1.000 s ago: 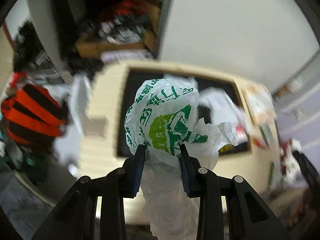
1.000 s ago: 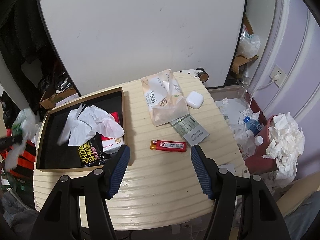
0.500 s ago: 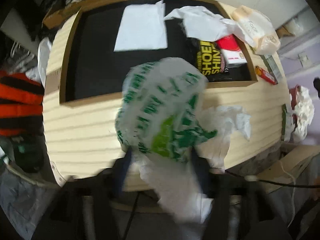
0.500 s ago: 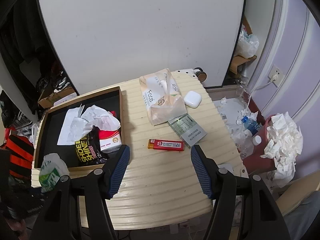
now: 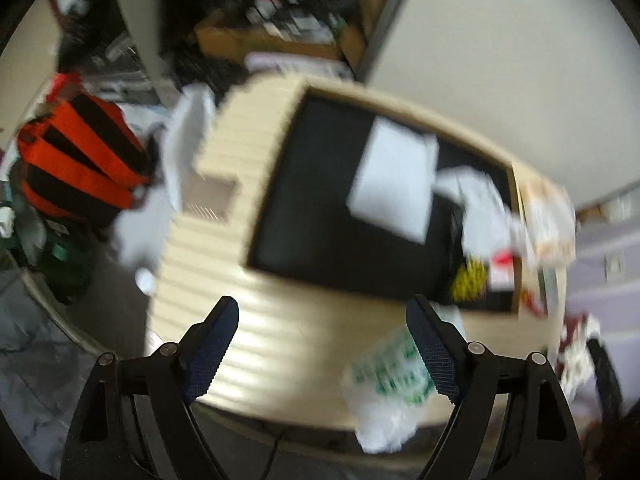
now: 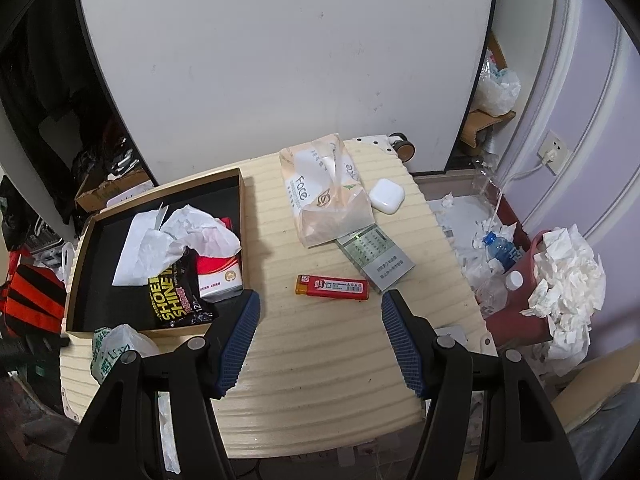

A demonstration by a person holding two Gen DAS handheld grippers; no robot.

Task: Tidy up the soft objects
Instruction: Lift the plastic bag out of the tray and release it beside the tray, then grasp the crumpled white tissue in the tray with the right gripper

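Now lying free at lower right of the left view: plastic bag (image 5: 386, 384), just beside the right finger of the left gripper (image 5: 322, 350), jaws just opened, nothing between. Right gripper (image 6: 320, 340) apart, empty; bag lower left, outside the tray (image 6: 243, 216).

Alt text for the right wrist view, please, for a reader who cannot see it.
The open right gripper hovers over a cream slatted table, pointing toward a red lighter. A black tray at left holds crumpled paper and a shoe-shine packet; a green-printed plastic bag lies on the table by its near edge. A tissue pack and white earbud case lie farther back.
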